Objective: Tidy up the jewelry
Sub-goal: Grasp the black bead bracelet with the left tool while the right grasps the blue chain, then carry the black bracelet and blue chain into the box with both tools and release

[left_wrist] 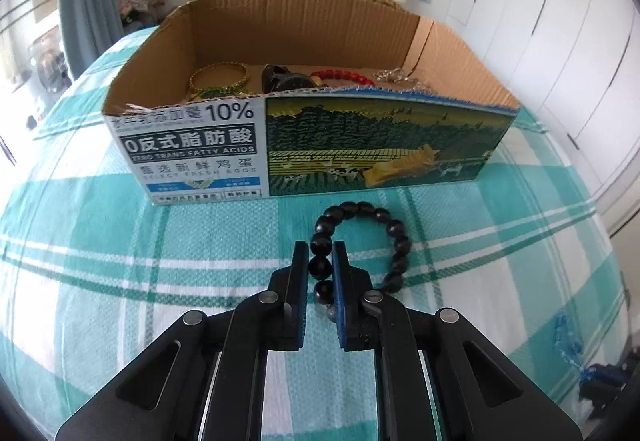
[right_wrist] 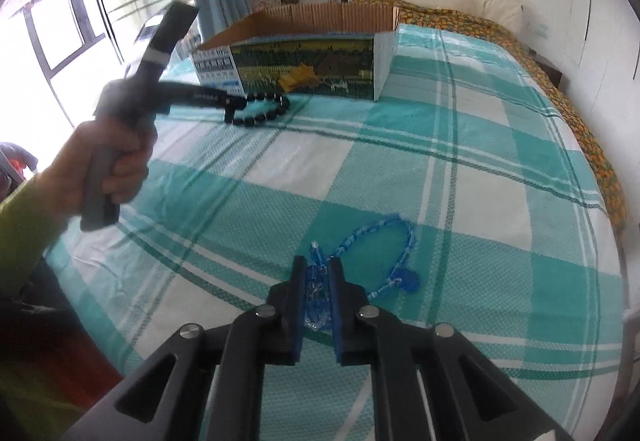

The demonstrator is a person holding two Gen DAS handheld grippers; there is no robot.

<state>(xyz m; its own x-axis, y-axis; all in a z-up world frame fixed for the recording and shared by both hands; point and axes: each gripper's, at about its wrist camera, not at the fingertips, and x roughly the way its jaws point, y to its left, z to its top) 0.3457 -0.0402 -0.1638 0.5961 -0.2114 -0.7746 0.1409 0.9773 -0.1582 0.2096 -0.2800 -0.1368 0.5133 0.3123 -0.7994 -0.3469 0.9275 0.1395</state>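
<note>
The left gripper [left_wrist: 320, 261] clamps the black round-beaded bracelet [left_wrist: 362, 237] just before the open cardboard box [left_wrist: 304, 145]; the right gripper [right_wrist: 318, 281] pinches the blue translucent bead bracelet [right_wrist: 376, 241], farther back on the bed.

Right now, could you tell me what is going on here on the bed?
A person is sorting jewelry with two handheld grippers. The left gripper is closed on a black bead bracelet lying before the cardboard box, which already holds bangles and a red bracelet. The right gripper is closed on a blue necklace on the checked sheet.
</note>
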